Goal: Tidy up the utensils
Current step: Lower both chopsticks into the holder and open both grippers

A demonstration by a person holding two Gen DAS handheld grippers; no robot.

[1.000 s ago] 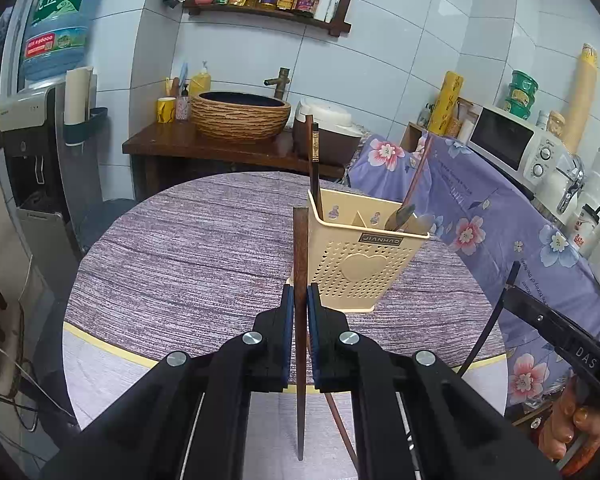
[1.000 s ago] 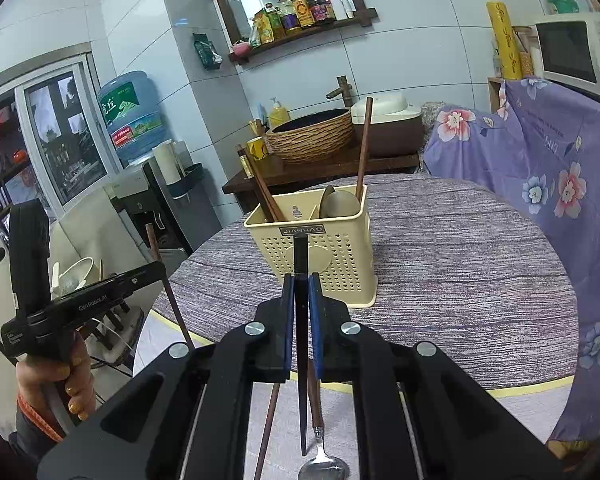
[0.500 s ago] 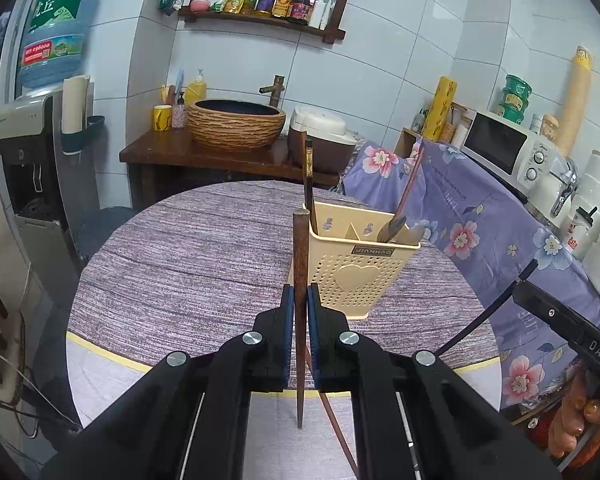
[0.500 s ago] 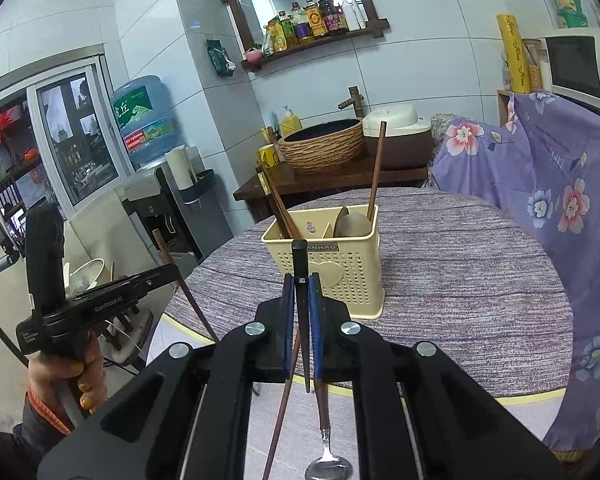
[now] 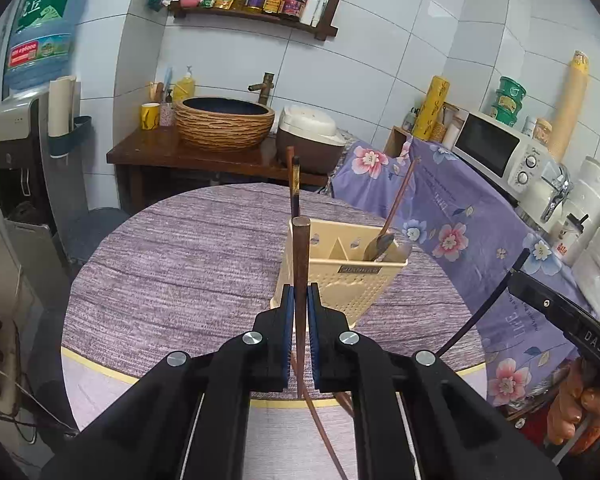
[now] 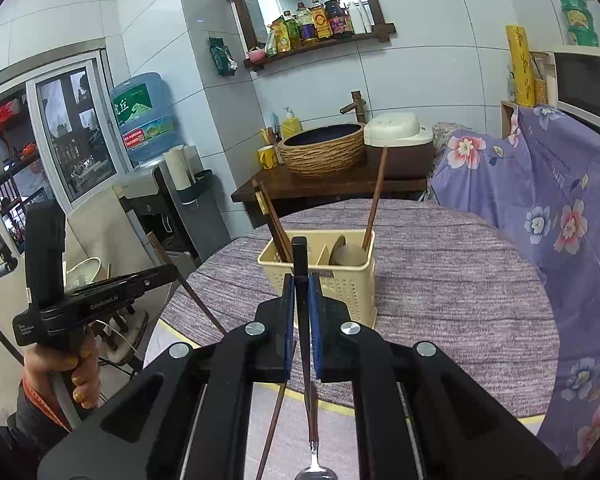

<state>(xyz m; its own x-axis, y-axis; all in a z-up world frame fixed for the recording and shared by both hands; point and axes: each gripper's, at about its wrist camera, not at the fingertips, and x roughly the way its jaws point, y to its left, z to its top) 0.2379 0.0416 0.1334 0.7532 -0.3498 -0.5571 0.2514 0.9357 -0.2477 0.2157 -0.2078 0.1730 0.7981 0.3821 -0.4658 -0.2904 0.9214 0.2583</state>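
Note:
A cream perforated utensil holder (image 5: 340, 276) stands on the round purple table (image 5: 172, 264); it also shows in the right wrist view (image 6: 324, 276). It holds dark chopsticks (image 5: 294, 188) and a wooden spoon (image 5: 388, 224). My left gripper (image 5: 300, 300) is shut on a brown wooden chopstick (image 5: 301, 252), held upright above the table's near edge, short of the holder. My right gripper (image 6: 301, 292) is shut on a black-handled utensil (image 6: 300, 256), also short of the holder. A metal spoon (image 6: 314, 464) and a brown chopstick (image 6: 274, 420) show below the right gripper.
A wooden counter with a woven basin (image 5: 224, 124) and a rice cooker (image 5: 308, 136) stands behind the table. A floral purple cloth (image 5: 460, 216) covers furniture at the right, with a microwave (image 5: 496, 152) on it. A water dispenser (image 5: 24, 128) stands at the left.
Both grippers have pulled back and risen a little with their utensils; the holder looks smaller and lower in both views. Both stay shut.

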